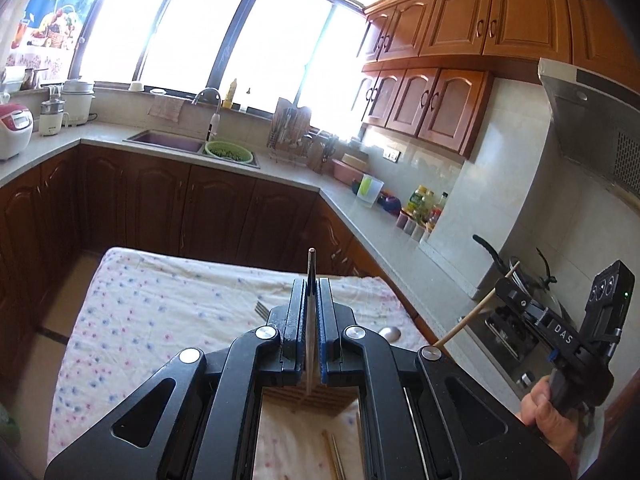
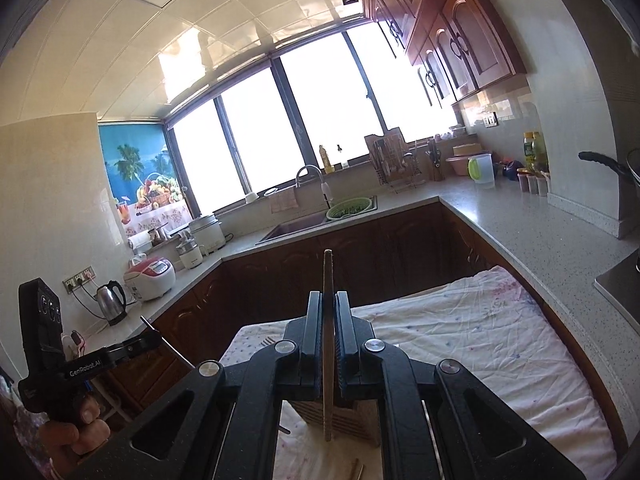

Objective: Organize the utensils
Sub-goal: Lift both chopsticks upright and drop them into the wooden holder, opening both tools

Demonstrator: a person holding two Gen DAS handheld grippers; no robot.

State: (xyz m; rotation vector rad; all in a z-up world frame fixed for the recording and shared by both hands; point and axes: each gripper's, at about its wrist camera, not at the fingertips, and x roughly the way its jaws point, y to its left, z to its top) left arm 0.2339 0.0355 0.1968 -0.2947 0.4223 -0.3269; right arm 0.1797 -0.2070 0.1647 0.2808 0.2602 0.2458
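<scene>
Two grippers are held above a cloth-covered counter (image 1: 168, 292) in a kitchen, each clamped on one chopstick. The left gripper (image 1: 313, 304) pinches a pale, metal-tipped chopstick (image 1: 311, 276); the right gripper (image 2: 329, 316) pinches a wooden chopstick (image 2: 328, 320). Both sticks stand nearly upright, ends poking past the jaws.

A slatted wooden holder (image 2: 352, 412) sits on the cloth just below the grippers — probably where the sticks go.

Risks: each stick is held at one narrow spot, so it could pivot or slip out. Lowered off-line, a tip could catch the holder's rim and tip it.

The left view alone shows a fork (image 1: 262, 309) and spoon (image 1: 390, 334) lying beyond the gripper and two more chopsticks (image 1: 334, 456) near the bottom edge. The right view shows the holder's slats more clearly.
</scene>
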